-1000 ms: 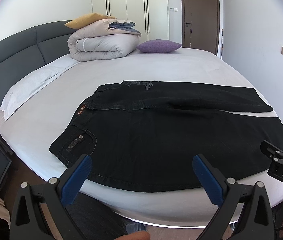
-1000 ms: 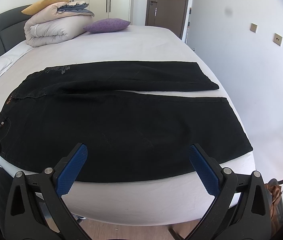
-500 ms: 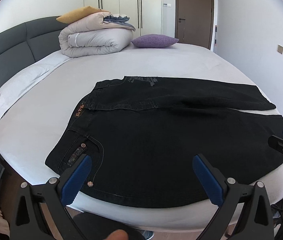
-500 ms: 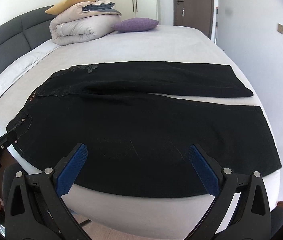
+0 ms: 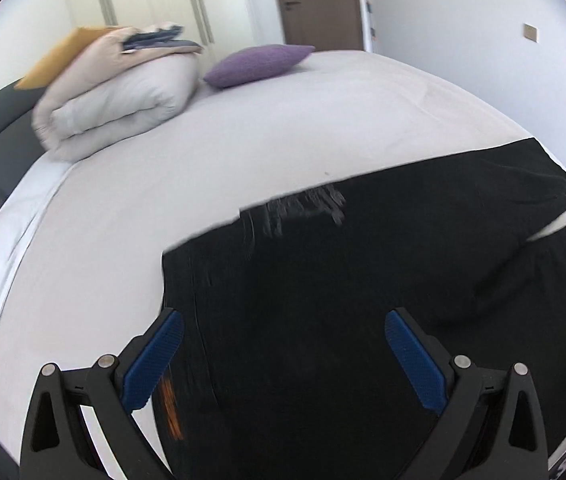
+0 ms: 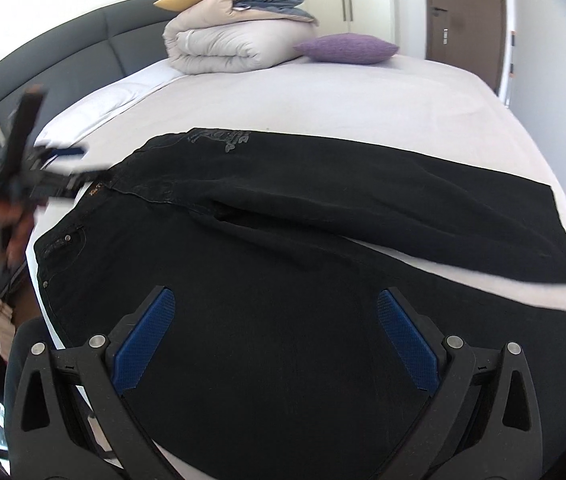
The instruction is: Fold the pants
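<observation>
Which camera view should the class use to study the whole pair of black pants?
Use the right wrist view: the black pants lie sharp there, from the waistband to the ends of both legs, spread on the bed. The left wrist view is motion-blurred and shows mainly the waist area, with the leg ends cut off.

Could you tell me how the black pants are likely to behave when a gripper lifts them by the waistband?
The black pants lie flat and creased on the bed, so they will probably drape and sag, not hold shape. They look like thick denim, so likely fairly heavy. With both legs spread long, the far ends would probably drag across the sheet.
</observation>
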